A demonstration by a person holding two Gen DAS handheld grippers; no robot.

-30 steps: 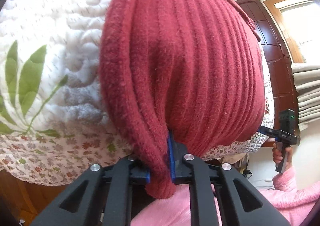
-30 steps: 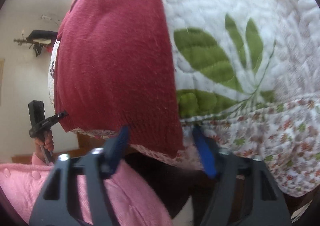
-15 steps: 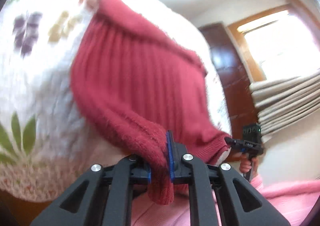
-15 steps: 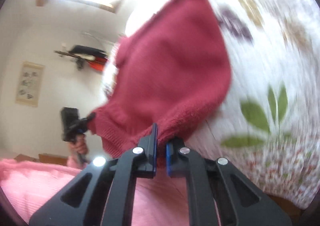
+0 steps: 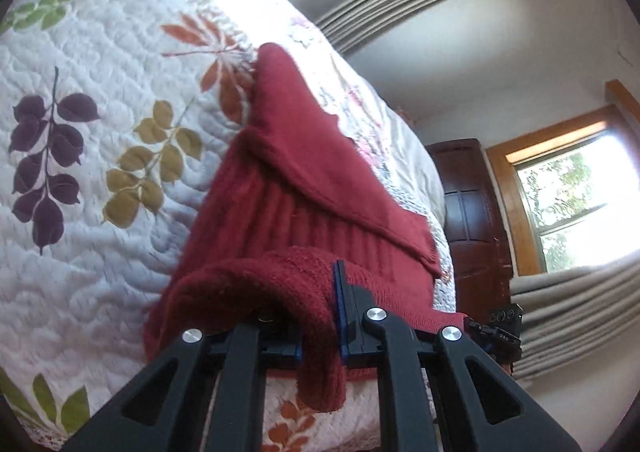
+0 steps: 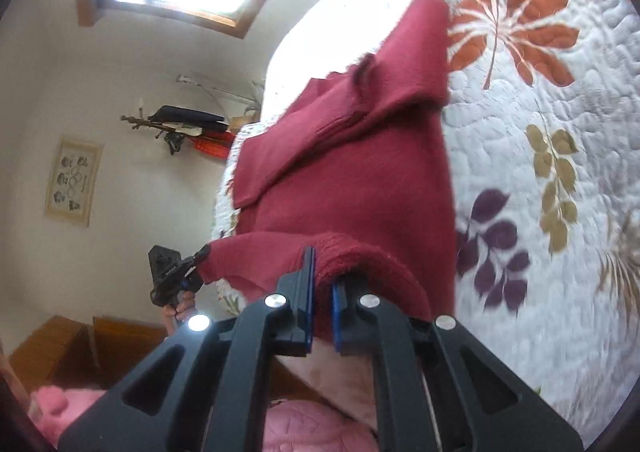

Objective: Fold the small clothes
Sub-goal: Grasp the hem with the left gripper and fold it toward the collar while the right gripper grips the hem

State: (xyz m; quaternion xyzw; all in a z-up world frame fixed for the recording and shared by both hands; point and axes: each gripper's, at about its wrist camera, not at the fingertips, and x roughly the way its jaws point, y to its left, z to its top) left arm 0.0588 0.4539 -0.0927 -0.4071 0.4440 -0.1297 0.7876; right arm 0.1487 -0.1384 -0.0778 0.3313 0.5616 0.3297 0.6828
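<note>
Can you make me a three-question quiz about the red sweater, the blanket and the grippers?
1. Where does the red sweater lie?
A. on the leaf quilt
B. on the floor
C. on a chair

2. How many grippers pinch its hem?
A. none
B. one
C. two

3. What state is the hem in?
A. flat on the quilt
B. lifted off the quilt
C. tied in a knot

Answers:
1. A, leaf print surrounds the sweater.
2. C, the left gripper and right gripper are each shut on knit.
3. B, the hem curls up over both grippers.
</note>
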